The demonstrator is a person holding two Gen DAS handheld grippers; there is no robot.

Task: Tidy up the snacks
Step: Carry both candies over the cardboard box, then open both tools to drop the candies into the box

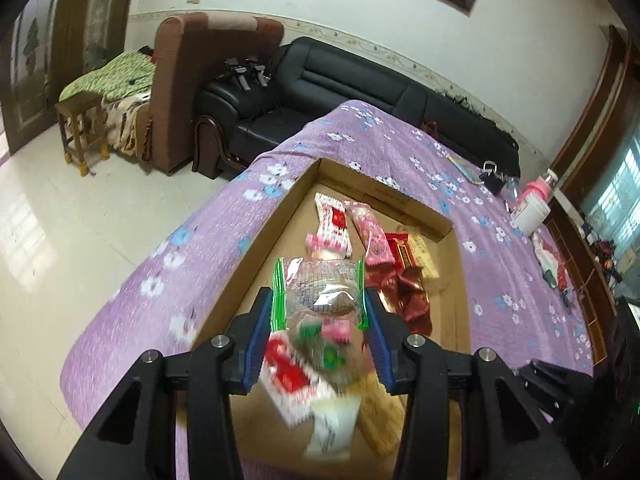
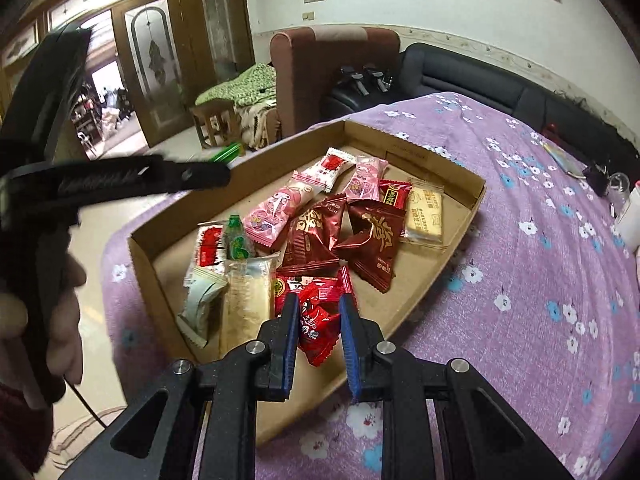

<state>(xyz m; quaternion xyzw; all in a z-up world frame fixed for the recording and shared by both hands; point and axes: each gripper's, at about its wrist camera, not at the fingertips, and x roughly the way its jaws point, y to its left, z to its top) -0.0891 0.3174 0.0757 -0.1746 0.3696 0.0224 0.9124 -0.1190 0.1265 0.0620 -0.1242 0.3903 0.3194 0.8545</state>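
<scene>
I see one cardboard tray on a purple flowered cloth, and in my right view I count about a dozen wrapped snacks lying in it: two dark red packets side by side near the middle, pink packets toward eleven o'clock, a pale biscuit pack at two o'clock, white, green and cream ones along the nine o'clock side, and bright red ones at six o'clock. Some overlap, so I cannot fix the count exactly. My left tongs are set to a middling gap, both blue pads pressed against the green crimped ends of a clear, silvery snack packet held above the tray's near end. My right tongs are nearly closed, pinching a small bright red packet at the tray's near edge. Whether that packet is lifted clear of the snacks below, I cannot tell.
</scene>
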